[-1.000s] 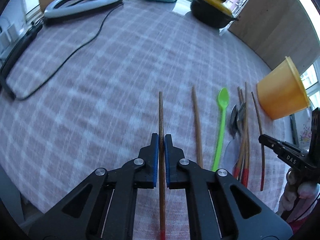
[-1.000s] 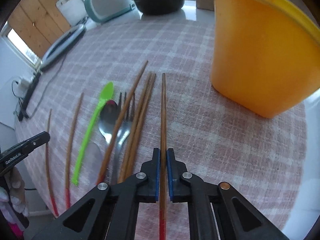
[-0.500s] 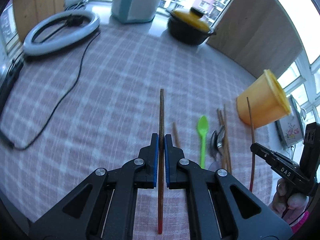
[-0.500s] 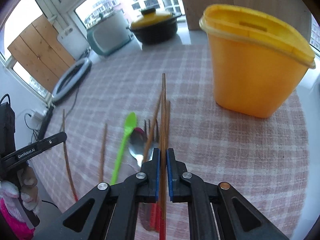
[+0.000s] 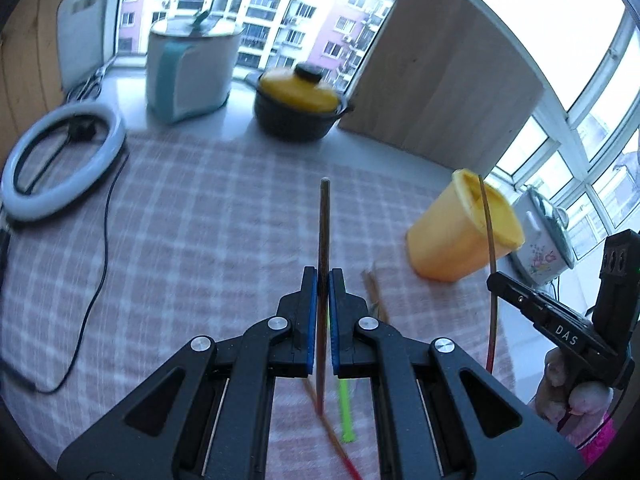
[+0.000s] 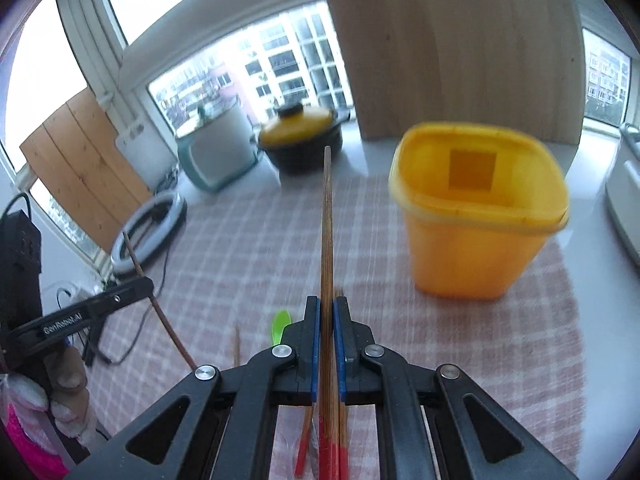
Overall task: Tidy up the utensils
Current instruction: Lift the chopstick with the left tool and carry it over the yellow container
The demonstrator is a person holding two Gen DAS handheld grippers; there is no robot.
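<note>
My left gripper (image 5: 323, 280) is shut on a brown chopstick (image 5: 324, 232) and holds it raised, tip up, above the checked tablecloth. My right gripper (image 6: 327, 308) is shut on another brown chopstick (image 6: 327, 220), also raised, left of the open yellow container (image 6: 480, 216). The container also shows in the left wrist view (image 5: 460, 236), with the right gripper's chopstick (image 5: 491, 248) in front of it. More chopsticks with red ends (image 6: 343, 456) and a green spoon (image 6: 280, 326) lie on the cloth below.
A black pot with a yellow lid (image 5: 298, 104), a white and teal appliance (image 5: 188, 68) and a wooden board (image 5: 444, 80) stand at the back. A ring light (image 5: 60, 156) with its cable (image 5: 106, 232) lies at the left.
Both grippers have lifted their chopsticks off the cloth and tilted up. The yellow container and the back of the table have come into view.
</note>
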